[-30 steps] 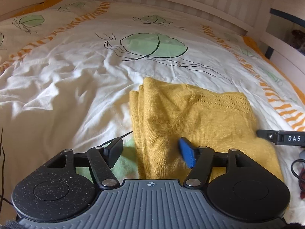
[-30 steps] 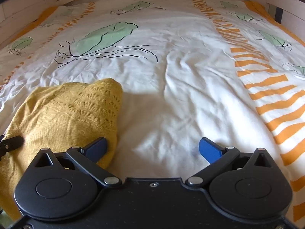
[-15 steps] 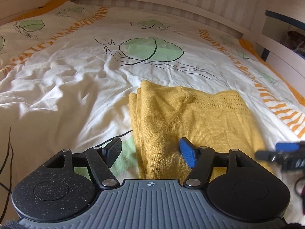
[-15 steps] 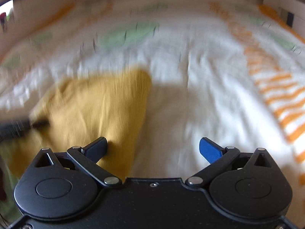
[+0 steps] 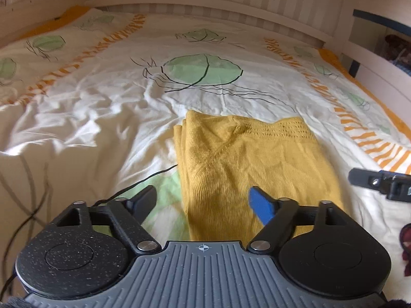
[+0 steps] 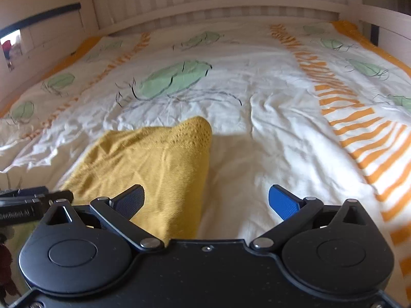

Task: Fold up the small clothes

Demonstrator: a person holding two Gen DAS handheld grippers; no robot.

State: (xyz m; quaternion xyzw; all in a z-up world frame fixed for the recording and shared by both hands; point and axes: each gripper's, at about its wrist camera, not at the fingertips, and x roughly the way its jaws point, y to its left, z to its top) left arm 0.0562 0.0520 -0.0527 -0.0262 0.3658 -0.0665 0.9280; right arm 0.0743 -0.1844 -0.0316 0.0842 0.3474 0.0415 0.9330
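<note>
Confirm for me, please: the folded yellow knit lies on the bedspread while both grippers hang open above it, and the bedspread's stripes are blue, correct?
Not quite: the stripes are orange, as the right wrist view shows. The folded yellow knit does lie on the bedspread, with left gripper and right gripper open.

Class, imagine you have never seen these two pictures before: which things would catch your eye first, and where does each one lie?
The mustard-yellow knitted garment stands out first, folded and lying flat on the white duvet just ahead of both grippers. Next come the duvet's green leaf print in the middle and its orange stripes down the right side. The left gripper and right gripper fill the foreground, both open and empty.
</note>
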